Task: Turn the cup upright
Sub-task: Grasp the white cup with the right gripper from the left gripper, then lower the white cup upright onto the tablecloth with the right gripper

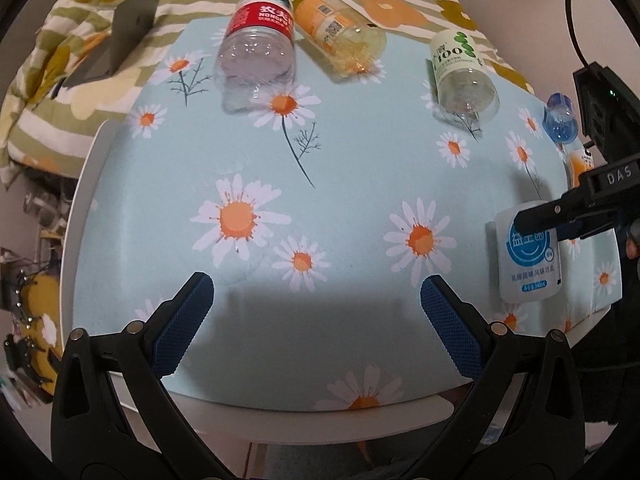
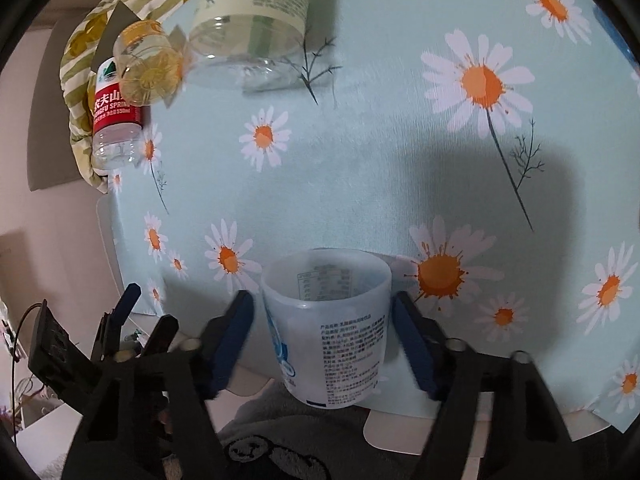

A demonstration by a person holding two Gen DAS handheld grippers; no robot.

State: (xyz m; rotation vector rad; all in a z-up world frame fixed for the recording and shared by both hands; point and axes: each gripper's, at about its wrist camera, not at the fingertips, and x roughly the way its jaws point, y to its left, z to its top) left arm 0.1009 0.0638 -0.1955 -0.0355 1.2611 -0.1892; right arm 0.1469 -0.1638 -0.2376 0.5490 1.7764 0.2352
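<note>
A white plastic cup with a blue label (image 1: 528, 256) lies on its side on the daisy tablecloth at the right edge of the left wrist view. In the right wrist view the cup (image 2: 332, 328) sits between my right gripper's blue pads, its open mouth pointing away from the camera. My right gripper (image 2: 324, 316) is open around the cup, with small gaps on both sides; it shows in the left wrist view as a black finger (image 1: 552, 216) over the cup. My left gripper (image 1: 316, 292) is open and empty above the table's near edge.
Cut-off bottles lie at the far side of the table: a red-labelled clear one (image 1: 260, 44), an orange-labelled one (image 1: 340, 32), a pale green one (image 1: 460, 72) and a blue one (image 1: 560, 118). A striped floral blanket (image 1: 60, 72) lies behind. The white table rim (image 1: 300, 420) is near.
</note>
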